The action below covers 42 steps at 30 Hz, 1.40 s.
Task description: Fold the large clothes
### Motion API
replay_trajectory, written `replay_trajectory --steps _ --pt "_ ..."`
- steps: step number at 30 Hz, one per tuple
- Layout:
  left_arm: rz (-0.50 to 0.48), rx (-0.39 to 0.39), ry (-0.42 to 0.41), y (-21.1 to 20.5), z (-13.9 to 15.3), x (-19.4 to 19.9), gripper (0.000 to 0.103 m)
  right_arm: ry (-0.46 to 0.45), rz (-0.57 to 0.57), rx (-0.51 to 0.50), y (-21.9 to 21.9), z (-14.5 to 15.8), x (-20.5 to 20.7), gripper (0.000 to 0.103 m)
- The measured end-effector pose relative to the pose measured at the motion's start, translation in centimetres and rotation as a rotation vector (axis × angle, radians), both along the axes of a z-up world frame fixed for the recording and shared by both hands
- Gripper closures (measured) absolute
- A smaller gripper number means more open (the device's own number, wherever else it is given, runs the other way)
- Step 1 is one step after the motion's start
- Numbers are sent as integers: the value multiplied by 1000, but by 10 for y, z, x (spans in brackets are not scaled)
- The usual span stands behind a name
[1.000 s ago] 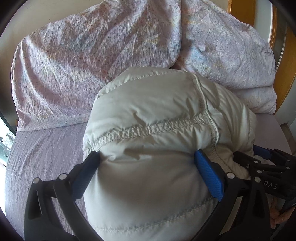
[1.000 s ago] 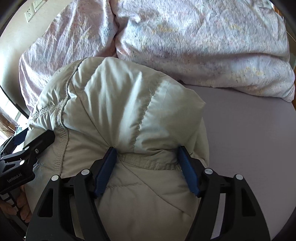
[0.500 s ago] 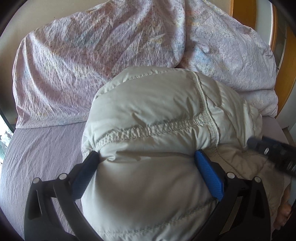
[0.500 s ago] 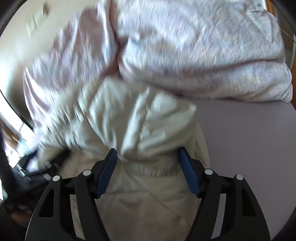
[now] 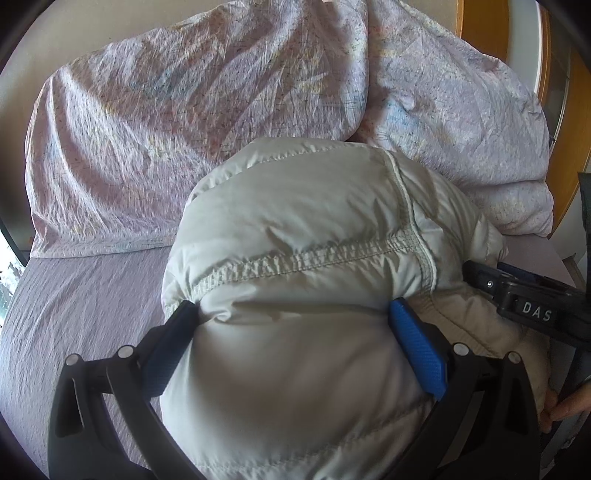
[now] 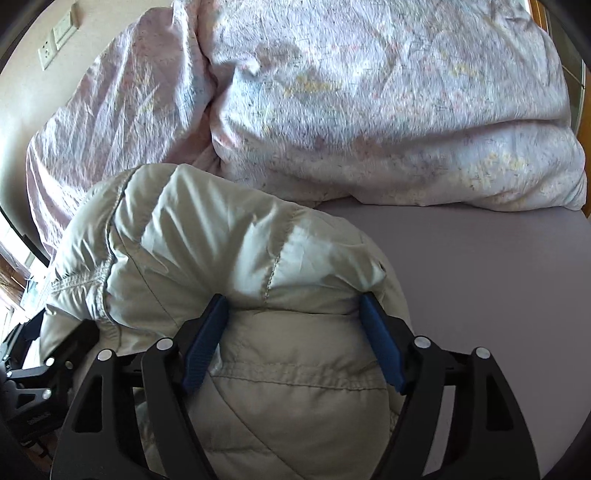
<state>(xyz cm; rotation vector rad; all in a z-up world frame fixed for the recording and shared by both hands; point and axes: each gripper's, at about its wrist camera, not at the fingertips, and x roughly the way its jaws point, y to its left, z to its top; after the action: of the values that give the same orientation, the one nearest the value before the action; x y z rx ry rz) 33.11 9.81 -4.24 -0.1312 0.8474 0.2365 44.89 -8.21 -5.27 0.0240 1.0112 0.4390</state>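
Observation:
A puffy cream padded jacket (image 5: pixel 295 221) lies bunched on the lilac bed sheet (image 5: pixel 74 295). My left gripper (image 5: pixel 291 310) straddles its left part, and both blue pads press into the bulging padding. My right gripper (image 6: pixel 291 299) straddles the jacket (image 6: pixel 203 240) at its right end, where a folded-over roll bulges above the pads. Its jaws are opening, with the padding still against both pads. The jacket's underside and front are hidden.
A crumpled floral duvet (image 5: pixel 184 110) is heaped along the far side of the bed, also in the right wrist view (image 6: pixel 369 110). Bare sheet (image 6: pixel 480 277) lies right of the jacket. A wooden frame (image 5: pixel 480 29) stands far right. A hand (image 5: pixel 565 406) shows at the lower right.
The right gripper shifted sideways with the jacket's right end, and the roll of padding now sits lower and flatter over its pads. The left gripper kept its hold in place.

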Motion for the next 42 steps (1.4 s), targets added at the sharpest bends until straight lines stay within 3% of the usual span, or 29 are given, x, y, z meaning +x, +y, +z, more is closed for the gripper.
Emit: replay_trajectory --steps 13,16,18,22,24,30,35,42 --pt "-1 27 -24 -3 -3 -1 2 -63 -18 14 -2 -14 -7 23" --pt "-1 26 -24 -3 -2 -2 2 -42 -17 -10 -1 -11 -5 18" --pt "-3 23 -18 -2 0 -2 2 0 -33 -62 0 -9 0 1" --pt "-7 14 9 -2 8 -5 2 113 -53 -53 -12 -2 6 1" --pt "1 -3 22 0 13 -9 2 84 -44 -95 -12 11 -2 1" --pt "-3 -35 33 -3 38 -44 2 -14 22 -194 -16 52 -44 1" --pt "-25 -16 35 -7 55 -85 2 19 52 -134 -36 73 -81 1" --pt "0 -35 58 -8 66 -134 2 102 112 -74 -45 75 -121 1"
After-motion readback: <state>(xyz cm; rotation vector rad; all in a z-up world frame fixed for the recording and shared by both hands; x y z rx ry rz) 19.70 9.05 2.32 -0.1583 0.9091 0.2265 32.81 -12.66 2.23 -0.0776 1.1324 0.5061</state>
